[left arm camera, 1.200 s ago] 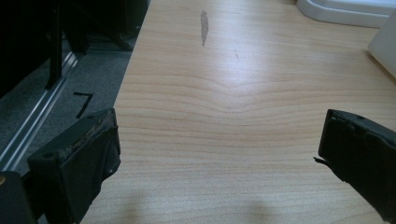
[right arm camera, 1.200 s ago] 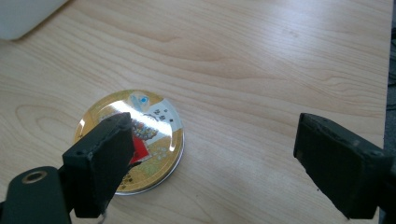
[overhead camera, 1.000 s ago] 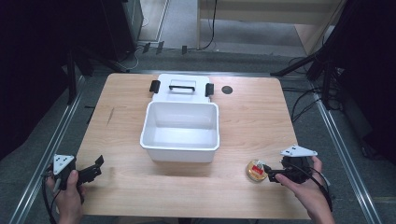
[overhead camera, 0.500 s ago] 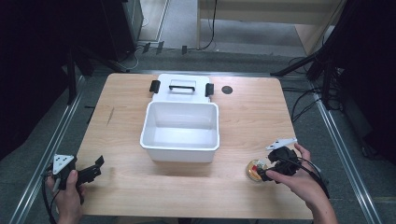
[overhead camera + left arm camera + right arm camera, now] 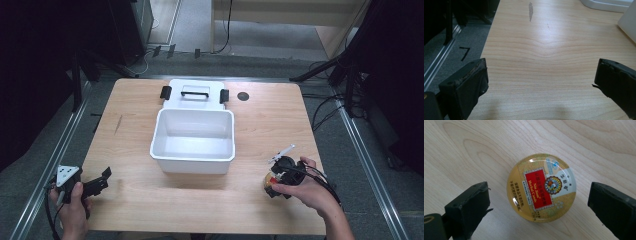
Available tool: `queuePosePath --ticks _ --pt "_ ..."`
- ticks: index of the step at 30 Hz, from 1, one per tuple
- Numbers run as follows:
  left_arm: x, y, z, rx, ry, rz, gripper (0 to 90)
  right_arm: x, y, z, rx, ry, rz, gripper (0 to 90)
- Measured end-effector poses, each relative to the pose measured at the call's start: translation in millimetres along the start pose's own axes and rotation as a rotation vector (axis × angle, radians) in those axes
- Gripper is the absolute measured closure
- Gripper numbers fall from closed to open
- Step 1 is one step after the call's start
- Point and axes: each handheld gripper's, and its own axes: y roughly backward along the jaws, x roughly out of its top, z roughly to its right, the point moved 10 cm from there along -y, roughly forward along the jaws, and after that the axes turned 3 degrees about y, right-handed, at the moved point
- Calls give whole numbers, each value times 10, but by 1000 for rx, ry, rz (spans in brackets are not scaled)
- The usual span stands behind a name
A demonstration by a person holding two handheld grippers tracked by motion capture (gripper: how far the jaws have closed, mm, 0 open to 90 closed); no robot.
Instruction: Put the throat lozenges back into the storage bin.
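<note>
My left hand-held gripper (image 5: 102, 181) rests open and empty on the tabletop (image 5: 260, 210). At right, my right hand-held gripper (image 5: 537, 202), jaws just opening, straddles the round candy tin (image 5: 541, 187) lying flat without touching it. Closing off-centre, I risk the smooth tin skidding out sideways.

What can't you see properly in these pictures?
- Round tin: its small print is too tiny to read in the right gripper view; in the high view the right gripper covers most of it.
- White bin: the left gripper view cuts it off at the right edge.
- Lid: its near edge is behind the bin's far wall in the high view.
</note>
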Motion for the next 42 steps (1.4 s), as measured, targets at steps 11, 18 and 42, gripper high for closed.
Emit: queuePosePath --ticks 11,18,42 --pt "-2 -5 -3 0 7 -3 0 -24 -118 40 -34 -4 -80 116" --pt "-2 -7 -6 2 7 -5 0 -6 -192 54 -44 -17 -101 125" --pt "-6 -9 -5 3 12 -7 0 99 10 133 4 -57 -89 204"
